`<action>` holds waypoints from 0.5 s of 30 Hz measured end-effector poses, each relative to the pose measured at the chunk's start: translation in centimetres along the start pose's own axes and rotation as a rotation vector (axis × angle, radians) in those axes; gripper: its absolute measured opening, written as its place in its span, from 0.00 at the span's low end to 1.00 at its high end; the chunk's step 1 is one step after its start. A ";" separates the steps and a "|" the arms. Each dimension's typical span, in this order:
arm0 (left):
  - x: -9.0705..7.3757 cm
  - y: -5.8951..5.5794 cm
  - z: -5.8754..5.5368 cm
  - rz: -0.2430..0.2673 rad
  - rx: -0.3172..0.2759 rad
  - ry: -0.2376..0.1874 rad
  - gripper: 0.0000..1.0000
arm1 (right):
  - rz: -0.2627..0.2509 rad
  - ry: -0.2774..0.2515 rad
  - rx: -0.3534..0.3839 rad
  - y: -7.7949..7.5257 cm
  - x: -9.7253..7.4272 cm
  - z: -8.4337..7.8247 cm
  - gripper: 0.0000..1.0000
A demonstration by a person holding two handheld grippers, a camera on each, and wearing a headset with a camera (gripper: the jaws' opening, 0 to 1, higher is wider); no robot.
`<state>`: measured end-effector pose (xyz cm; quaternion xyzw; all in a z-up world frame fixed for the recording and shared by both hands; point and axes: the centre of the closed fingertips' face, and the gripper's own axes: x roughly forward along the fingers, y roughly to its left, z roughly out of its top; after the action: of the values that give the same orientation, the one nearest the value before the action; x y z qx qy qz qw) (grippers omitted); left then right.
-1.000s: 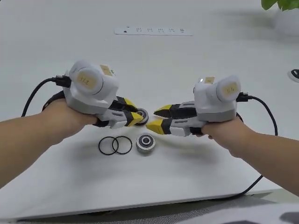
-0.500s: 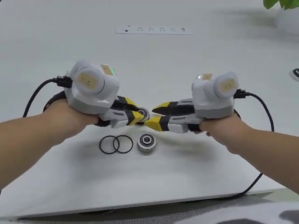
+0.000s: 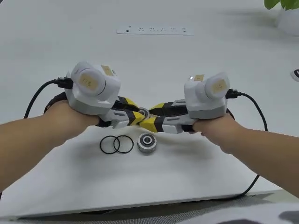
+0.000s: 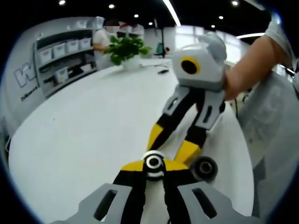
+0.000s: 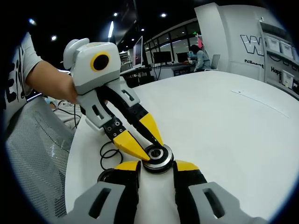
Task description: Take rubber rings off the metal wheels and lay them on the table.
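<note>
Left tool (image 3: 134,112): yellow tips closed on a small metal wheel (image 3: 143,112), held clear above the table (image 3: 187,65) between our two hands. In the left gripper view we see the wheel face-on, pinched at the very tips. Right tool (image 3: 152,115): it points at the left one, jaws parted, one yellow tip on each side of the same wheel. We cannot tell whether those tips touch it. In the right gripper view the held wheel shows a dark band around its rim. On the table just below the tools, a second wheel (image 3: 146,142) lies flat. Just beside it, on the left tool's side, two rubber rings (image 3: 116,144) lie flat and overlap slightly. A power strip (image 3: 154,31) lies well apart, at the far side.
</note>
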<state>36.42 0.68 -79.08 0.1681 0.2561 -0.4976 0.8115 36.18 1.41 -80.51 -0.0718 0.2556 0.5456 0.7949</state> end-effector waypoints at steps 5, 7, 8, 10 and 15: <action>0.0 0.0 0.0 0.001 0.001 -0.001 0.14 | -0.008 0.002 -0.008 -0.1 0.2 0.0 0.25; 0.0 0.0 0.0 0.000 0.000 -0.002 0.14 | -0.010 0.003 -0.013 -0.1 0.2 0.0 0.25; 0.0 0.0 0.0 0.000 -0.001 -0.003 0.14 | -0.011 0.002 -0.013 -0.1 0.2 0.0 0.24; 0.0 0.0 0.0 0.000 -0.001 -0.004 0.14 | -0.013 0.004 -0.014 -0.1 0.2 -0.1 0.24; -0.1 -0.1 0.0 0.005 -0.008 -0.008 0.14 | -0.017 0.004 -0.018 -0.1 -0.1 -0.2 0.23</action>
<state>36.33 0.70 -79.04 0.1637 0.2543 -0.4953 0.8144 36.20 1.20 -80.64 -0.0824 0.2516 0.5411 0.7982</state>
